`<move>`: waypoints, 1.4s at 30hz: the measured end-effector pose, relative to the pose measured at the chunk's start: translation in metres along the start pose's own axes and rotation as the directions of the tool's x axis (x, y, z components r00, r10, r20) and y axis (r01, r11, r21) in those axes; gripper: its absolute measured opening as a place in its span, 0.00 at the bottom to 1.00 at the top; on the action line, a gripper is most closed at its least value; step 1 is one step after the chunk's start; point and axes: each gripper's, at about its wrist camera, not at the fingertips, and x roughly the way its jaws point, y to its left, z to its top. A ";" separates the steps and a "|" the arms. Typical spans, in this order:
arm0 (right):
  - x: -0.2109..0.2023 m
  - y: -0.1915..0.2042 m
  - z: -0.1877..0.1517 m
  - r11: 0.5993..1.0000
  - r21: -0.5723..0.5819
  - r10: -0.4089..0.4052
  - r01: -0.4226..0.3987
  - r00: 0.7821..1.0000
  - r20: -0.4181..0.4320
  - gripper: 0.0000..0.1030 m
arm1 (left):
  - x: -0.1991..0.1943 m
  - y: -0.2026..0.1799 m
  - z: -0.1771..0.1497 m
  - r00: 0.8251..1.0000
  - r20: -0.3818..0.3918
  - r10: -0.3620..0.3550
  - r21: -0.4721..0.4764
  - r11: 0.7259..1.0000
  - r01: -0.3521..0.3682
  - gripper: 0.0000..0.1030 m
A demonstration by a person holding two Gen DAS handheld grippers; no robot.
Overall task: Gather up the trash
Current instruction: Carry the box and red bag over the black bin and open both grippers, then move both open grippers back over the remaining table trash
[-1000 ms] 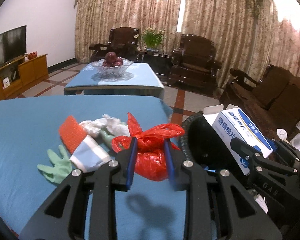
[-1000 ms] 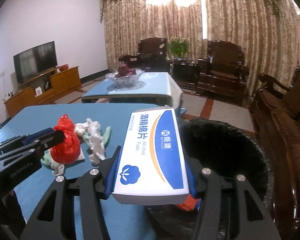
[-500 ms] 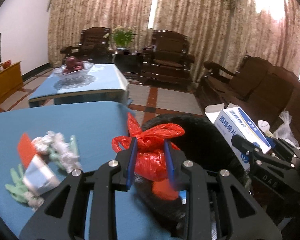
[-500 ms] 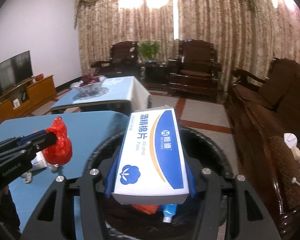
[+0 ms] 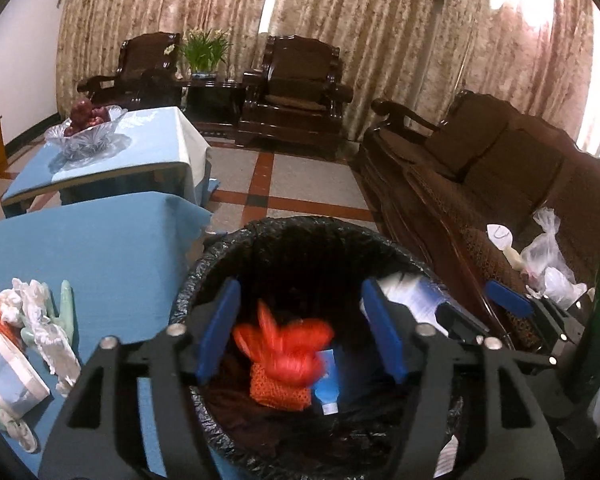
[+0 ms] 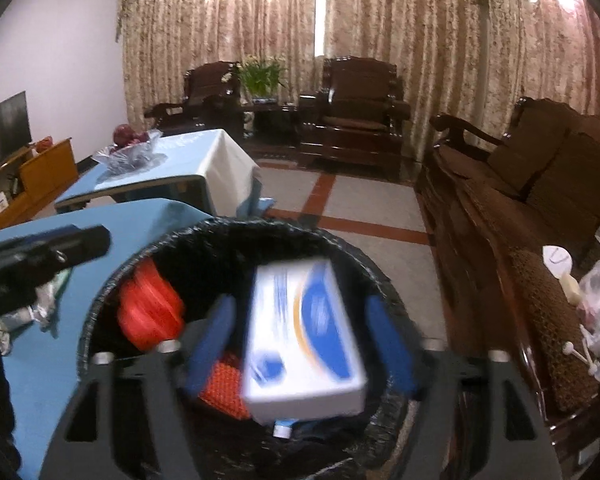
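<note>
My left gripper (image 5: 302,330) hangs over the black-lined trash bin (image 5: 300,226), its jaws opening. The red plastic bag (image 5: 284,344) is blurred and dropping between the blue pads, touching neither. My right gripper (image 6: 300,342) is over the same bin (image 6: 260,226) with its jaws opening too. The white and blue alcohol-pad box (image 6: 304,340) is blurred and falling clear of its pads. An orange mesh piece (image 5: 278,392) and a small tube lie inside the bin.
More trash lies on the blue table (image 5: 100,248) at left: crumpled white tissue (image 5: 40,320), a green glove (image 5: 66,308), a small packet (image 5: 14,378). A dark wooden sofa (image 5: 500,168) with plastic bags stands right. A coffee table with a glass fruit bowl (image 5: 86,136) is behind.
Both grippers swung right from the table to over the bin. Both jaws spread, letting go of the red bag and the box, which now fall into the bin.
</note>
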 end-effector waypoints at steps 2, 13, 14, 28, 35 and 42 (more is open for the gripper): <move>-0.004 -0.002 -0.004 1.000 0.007 -0.006 0.006 1.000 0.008 0.86 | -0.002 0.005 -0.001 1.000 0.000 0.006 -0.012 1.000 -0.006 0.72; -0.023 0.012 -0.002 0.999 0.039 0.020 -0.023 0.998 0.056 0.94 | -0.054 0.048 -0.006 0.988 0.066 0.137 -0.056 0.989 -0.134 0.84; -0.025 0.017 -0.002 0.999 0.033 0.027 -0.029 0.998 0.060 0.94 | -0.059 0.052 -0.007 0.987 0.071 0.147 -0.057 0.988 -0.143 0.85; -0.043 0.109 -0.003 0.978 -0.089 0.194 -0.187 0.978 0.077 0.94 | -0.152 0.132 -0.053 0.911 0.099 0.401 -0.107 0.914 -0.391 0.87; -0.050 0.171 -0.011 0.943 -0.176 0.301 -0.284 0.950 0.078 0.94 | -0.184 0.172 -0.078 0.863 0.075 0.499 -0.162 0.860 -0.483 0.87; -0.048 0.222 -0.020 0.899 -0.238 0.390 -0.367 0.919 0.055 0.94 | -0.198 0.199 -0.098 0.832 0.049 0.553 -0.190 0.823 -0.535 0.87</move>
